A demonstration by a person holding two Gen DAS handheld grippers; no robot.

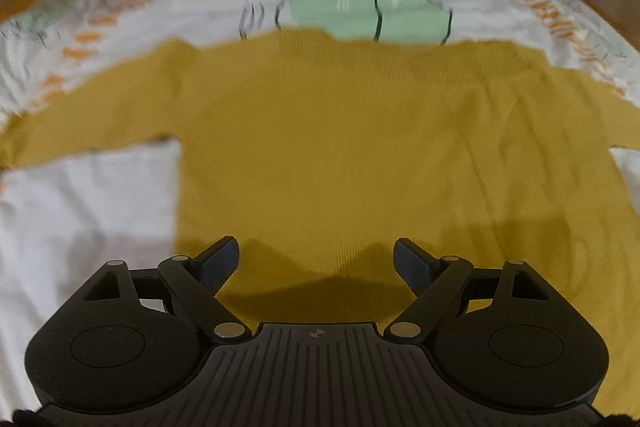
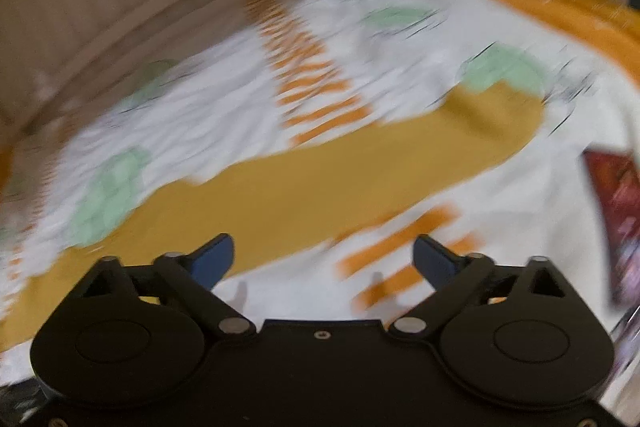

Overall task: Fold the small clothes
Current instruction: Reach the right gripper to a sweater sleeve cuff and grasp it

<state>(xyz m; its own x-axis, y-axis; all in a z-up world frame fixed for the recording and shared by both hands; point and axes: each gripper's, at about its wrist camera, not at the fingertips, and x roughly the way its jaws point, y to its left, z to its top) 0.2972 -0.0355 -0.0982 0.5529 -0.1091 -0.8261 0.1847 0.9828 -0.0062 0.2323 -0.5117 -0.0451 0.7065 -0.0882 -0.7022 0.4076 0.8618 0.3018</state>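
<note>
Bed (image 1: 80, 207): white printed sheet, carries all.
Sweater (image 1: 320, 147): mustard, flat on bed, sleeves spread.
Left tool (image 1: 316, 259): jaws apart, empty, over sweater's near hem.
Right tool (image 2: 324, 259): jaws apart, empty, over sheet; sleeve (image 2: 320, 179) just ahead.

Warm, dim indoor light. The left gripper (image 1: 316, 259) casts a dark shadow on the mustard sweater (image 1: 320, 147). The right wrist view is heavily motion-smeared, and fisheye curvature bends both views' edges.
</note>
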